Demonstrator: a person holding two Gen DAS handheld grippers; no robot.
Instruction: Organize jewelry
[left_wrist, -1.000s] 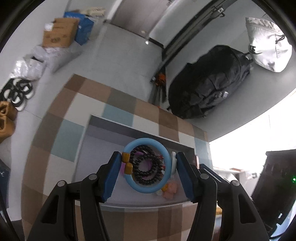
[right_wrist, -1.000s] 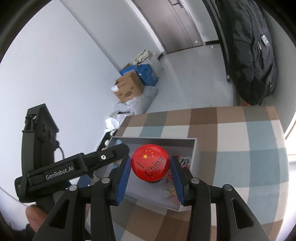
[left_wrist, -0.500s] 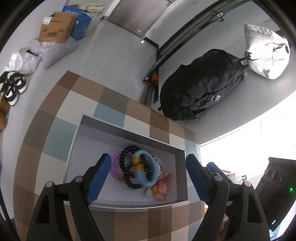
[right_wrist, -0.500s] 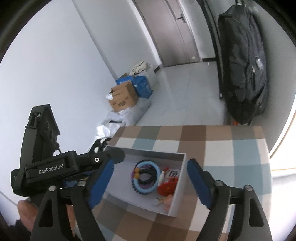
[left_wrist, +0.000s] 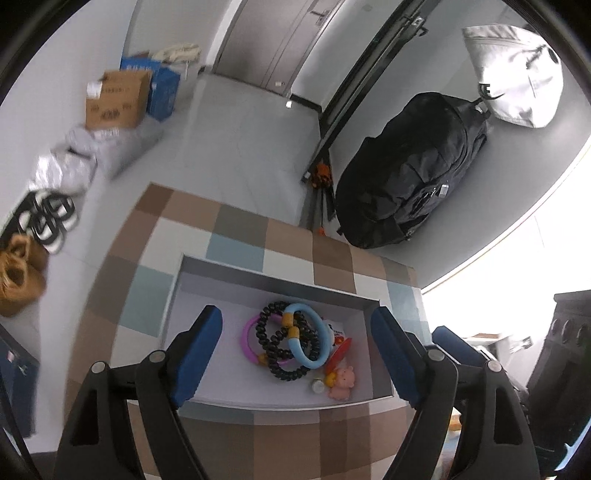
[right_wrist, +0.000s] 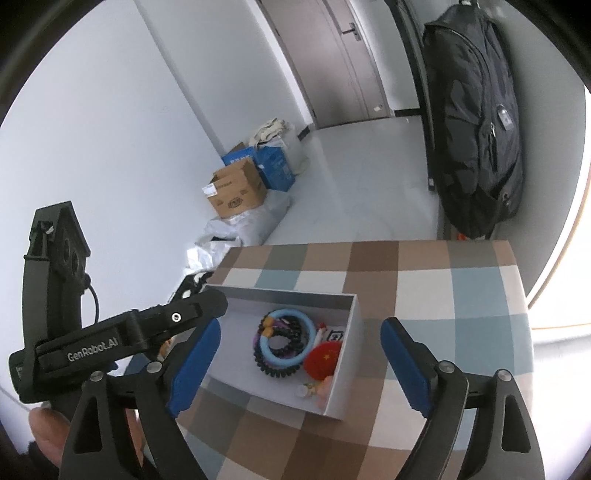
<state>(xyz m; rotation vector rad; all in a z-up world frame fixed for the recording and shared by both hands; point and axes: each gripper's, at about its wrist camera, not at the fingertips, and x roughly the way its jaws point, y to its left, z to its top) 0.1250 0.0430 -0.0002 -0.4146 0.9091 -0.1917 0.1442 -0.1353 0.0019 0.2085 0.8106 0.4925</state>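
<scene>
Covering the lower half of both frames, a table in a brown, white and blue chequered cloth (left_wrist: 236, 240) carries a shallow white rectangular box (left_wrist: 280, 288). Inside the box, centre-right, lie a black beaded bracelet (left_wrist: 275, 360), a light blue ring bracelet (left_wrist: 314, 360) resting across it, a pink ring bracelet (left_wrist: 248, 341) beneath, a red round badge with a yellow star (right_wrist: 323, 360), and a small pink pig figure (left_wrist: 341, 380) at the near right corner. Above the box, the left gripper (left_wrist: 297, 354) has its blue-padded jaws wide apart, nothing between them. The right gripper (right_wrist: 295, 363) has just been opening; its jaws stand wide apart, clear of the jewelry below.
</scene>
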